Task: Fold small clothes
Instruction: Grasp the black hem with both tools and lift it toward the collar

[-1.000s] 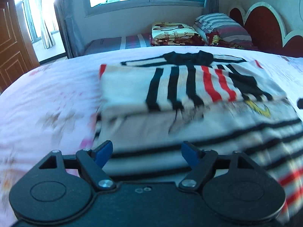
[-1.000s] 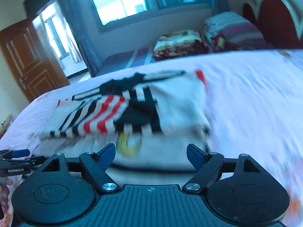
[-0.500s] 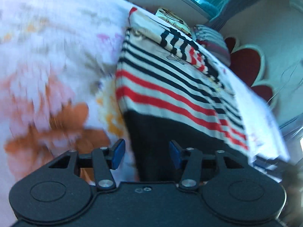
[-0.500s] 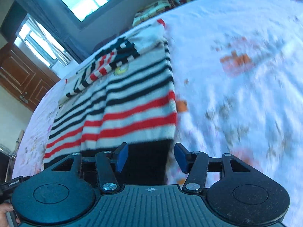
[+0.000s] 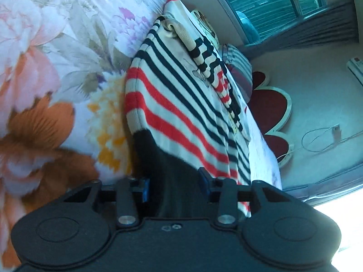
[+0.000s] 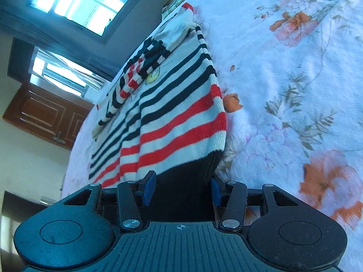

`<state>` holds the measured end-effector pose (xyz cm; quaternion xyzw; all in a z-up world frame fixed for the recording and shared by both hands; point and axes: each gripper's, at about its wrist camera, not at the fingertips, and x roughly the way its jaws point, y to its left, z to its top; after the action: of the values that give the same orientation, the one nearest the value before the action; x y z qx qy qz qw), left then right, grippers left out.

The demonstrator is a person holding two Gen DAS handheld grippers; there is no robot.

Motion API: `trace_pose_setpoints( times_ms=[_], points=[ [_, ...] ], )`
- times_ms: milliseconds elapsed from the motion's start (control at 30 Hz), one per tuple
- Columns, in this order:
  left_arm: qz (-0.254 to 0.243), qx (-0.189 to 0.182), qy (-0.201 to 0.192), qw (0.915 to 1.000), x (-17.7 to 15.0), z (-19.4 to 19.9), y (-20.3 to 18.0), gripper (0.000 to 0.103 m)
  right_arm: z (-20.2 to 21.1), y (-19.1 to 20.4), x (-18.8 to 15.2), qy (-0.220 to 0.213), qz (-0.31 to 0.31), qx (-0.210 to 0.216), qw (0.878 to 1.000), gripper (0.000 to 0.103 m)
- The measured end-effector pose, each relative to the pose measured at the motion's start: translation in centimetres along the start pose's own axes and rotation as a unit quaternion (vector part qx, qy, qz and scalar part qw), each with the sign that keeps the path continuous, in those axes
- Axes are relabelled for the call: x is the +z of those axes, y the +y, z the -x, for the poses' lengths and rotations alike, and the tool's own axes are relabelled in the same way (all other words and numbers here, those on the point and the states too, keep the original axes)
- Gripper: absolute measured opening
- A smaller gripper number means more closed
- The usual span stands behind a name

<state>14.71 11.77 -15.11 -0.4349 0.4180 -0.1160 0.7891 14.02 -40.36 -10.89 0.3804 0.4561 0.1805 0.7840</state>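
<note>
Now the striped sweater (image 5: 181, 104) is seen lying flat on the flower-print bed (image 5: 45, 68), sleeves already laid across the chest at the far end, dark hem band toward both cameras.

Left gripper (image 5: 173, 184): blue pads set at a narrow-to-middle gap, the dark hem band (image 5: 168, 170) between them at the sweater's left bottom corner. The cloth appears lifted slightly off the bed here; whether the pads are pressing it cannot be told for sure.

Right gripper (image 6: 181, 188): same picture at the right bottom corner, the hem band (image 6: 188, 176) between the pads, gap similar. Contact with the left pad looks likely, firm clamping not confirmed.

Judged step: the hem is being taken at both corners for a fold upward toward the collar (image 6: 179, 34).

Notes for doing it well:
- Both layers of knit should be caught, not the top layer alone, or the back panel will be left behind.
- The bed sheet under the right corner should be kept out of the pinch.
- Both corners should be raised together and level, so the hem stays straight.
- The hem should be carried over to the sleeves (image 5: 211, 68) and laid down without dragging them out of place.
</note>
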Motion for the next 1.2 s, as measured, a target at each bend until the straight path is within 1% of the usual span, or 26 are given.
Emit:
trace_pose_setpoints(
  times_ms=[67,100,133,167,200,300,333,367,400,433,467,500,533,600,767,900,1000,1133,1200],
  points=[
    [-0.008,0.003,0.003,1.0,0.3,-0.4,-0.4,0.033,-0.5,0.1,0.3,0.002,-0.002,0.004,1.0,0.048],
    [-0.018,0.01,0.003,0.9998,0.3,-0.5,-0.6,0.021,-0.5,0.2,0.2,0.006,0.003,0.004,1.0,0.03],
    [-0.029,0.014,0.007,0.9995,0.3,-0.7,-0.8,0.007,-0.6,0.3,0.1,0.017,0.007,0.005,1.0,0.017],
    [-0.034,0.016,0.009,0.9993,0.1,-0.7,-0.8,0.007,-0.9,0.3,-0.1,0.03,0.01,0.006,0.999,0.004],
    [-0.037,0.013,0.001,0.9992,-0.1,-0.3,-0.9,0.006,-0.6,0.4,-0.3,0.029,0.02,0.006,0.999,0.004],
    [-0.051,-0.029,-0.047,0.9972,-0.1,2.0,-1.7,0.006,1.7,1.6,-0.5,-0.011,0.051,0.041,0.998,0.004],
    [-0.057,-0.036,-0.058,0.996,-0.1,2.6,-1.9,0.006,2.4,1.9,-0.4,-0.024,0.057,0.046,0.997,0.004],
    [-0.073,-0.028,-0.067,0.9946,0.0,3.0,-2.1,0.006,2.7,2.0,-0.3,-0.032,0.066,0.04,0.997,0.004],
    [-0.089,-0.011,-0.068,0.9937,0.0,2.9,-2.2,0.006,2.6,1.8,-0.4,-0.035,0.074,0.026,0.996,0.004],
    [-0.093,0.011,-0.055,0.9941,0.1,2.3,-1.7,0.006,1.8,1.4,-0.4,-0.023,0.077,0.0,0.997,0.004],
    [-0.085,0.033,-0.035,0.9952,0.1,1.4,-0.9,0.006,0.6,0.7,-0.5,0.001,0.069,-0.025,0.997,0.004],
    [-0.069,0.049,-0.019,0.9962,0.1,0.5,-0.1,0.007,-0.2,-0.1,-0.6,0.017,0.054,-0.04,0.998,0.004],
    [-0.057,0.039,-0.026,0.9973,0.0,0.5,0.3,0.006,-0.1,-0.6,-0.6,0.008,0.033,-0.024,0.999,0.004],
    [-0.055,0.034,-0.033,0.9973,0.0,0.9,-0.1,0.006,0.5,-0.4,-0.4,-0.011,0.014,-0.015,1.0,0.004],
    [-0.065,-0.002,-0.073,0.9952,1.0,3.0,-2.4,0.006,2.4,3.3,1.1,-0.057,0.046,0.01,0.997,0.004],
    [-0.086,-0.028,-0.102,0.9907,3.7,3.7,-5.4,0.006,3.2,6.4,3.8,-0.09,0.06,0.032,0.994,0.004],
    [-0.103,-0.04,-0.109,0.9879,6.7,3.2,-7.7,0.006,2.6,8.7,7.0,-0.105,0.064,0.049,0.991,0.004],
    [-0.119,-0.038,-0.119,0.985,11.4,0.8,-10.7,0.006,1.1,11.1,12.2,-0.119,0.067,0.055,0.989,0.004],
    [-0.126,-0.028,-0.12,0.9844,14.1,-0.8,-11.6,0.006,-0.3,11.7,15.3,-0.121,0.064,0.057,0.989,0.004]
  ],
)
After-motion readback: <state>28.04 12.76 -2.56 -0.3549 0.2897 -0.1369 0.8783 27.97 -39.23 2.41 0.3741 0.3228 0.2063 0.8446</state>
